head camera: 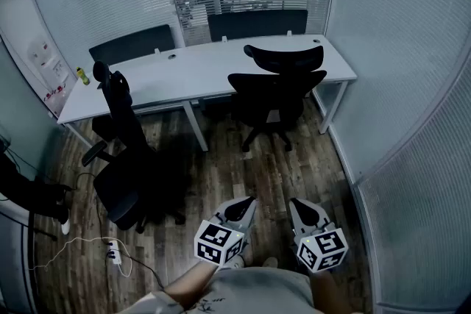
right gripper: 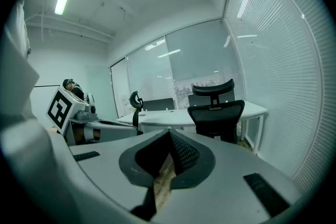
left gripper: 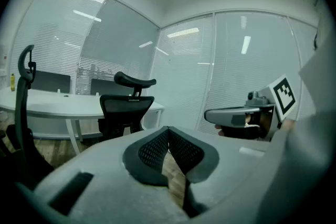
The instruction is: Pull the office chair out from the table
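Not really getting started yet. Holding the left hand-held gripper [head camera: 245, 208] and right hand-held gripper [head camera: 304, 211] low by the body, jaws pressed together on nothing, well apart from the office chair [head camera: 276, 88]. Sitting upright close against the right end of the white counter [head camera: 199, 70], backrest facing this way. Looking like black mesh with a curved headrest and a star base, so probably rolling easily on the wood floor [head camera: 221, 173]. Leaving everything: walking over, grabbing the backrest, pulling.

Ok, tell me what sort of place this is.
Probably a small glass-walled office or meeting room: a long white table, a black office chair beside it, and blinds along the walls.
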Demonstrator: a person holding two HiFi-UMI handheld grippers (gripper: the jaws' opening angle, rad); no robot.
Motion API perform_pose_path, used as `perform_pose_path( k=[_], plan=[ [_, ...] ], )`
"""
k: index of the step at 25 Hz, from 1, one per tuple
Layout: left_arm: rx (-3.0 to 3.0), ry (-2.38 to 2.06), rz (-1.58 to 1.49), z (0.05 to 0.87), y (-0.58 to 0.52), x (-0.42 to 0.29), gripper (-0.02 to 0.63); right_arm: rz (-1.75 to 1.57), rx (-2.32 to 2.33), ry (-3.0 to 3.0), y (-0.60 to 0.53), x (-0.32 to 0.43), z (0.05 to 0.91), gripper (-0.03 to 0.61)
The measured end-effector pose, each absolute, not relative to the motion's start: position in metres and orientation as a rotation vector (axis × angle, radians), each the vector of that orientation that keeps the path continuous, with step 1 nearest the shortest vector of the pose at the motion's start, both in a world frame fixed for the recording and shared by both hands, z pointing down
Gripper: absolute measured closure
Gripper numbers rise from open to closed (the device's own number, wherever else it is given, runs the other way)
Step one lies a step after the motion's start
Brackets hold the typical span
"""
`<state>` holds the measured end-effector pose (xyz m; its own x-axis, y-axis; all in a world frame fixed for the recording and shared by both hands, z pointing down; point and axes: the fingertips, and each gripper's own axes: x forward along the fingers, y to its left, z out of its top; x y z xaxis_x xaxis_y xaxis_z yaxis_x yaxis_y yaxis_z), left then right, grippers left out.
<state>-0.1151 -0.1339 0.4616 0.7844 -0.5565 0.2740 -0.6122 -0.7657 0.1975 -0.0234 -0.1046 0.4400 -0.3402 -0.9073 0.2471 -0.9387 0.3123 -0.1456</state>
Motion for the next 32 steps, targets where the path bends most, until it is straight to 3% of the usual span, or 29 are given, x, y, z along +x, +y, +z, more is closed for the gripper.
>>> perform_pose_path(
  k=[32],
  plan=[
    [2.656, -0.96, 0.335, 0.473, -0.086, -0.06, 0.603, 0.443, 1.683, -2.513, -0.062, 0.04, 0.459, 0.573]
  ],
)
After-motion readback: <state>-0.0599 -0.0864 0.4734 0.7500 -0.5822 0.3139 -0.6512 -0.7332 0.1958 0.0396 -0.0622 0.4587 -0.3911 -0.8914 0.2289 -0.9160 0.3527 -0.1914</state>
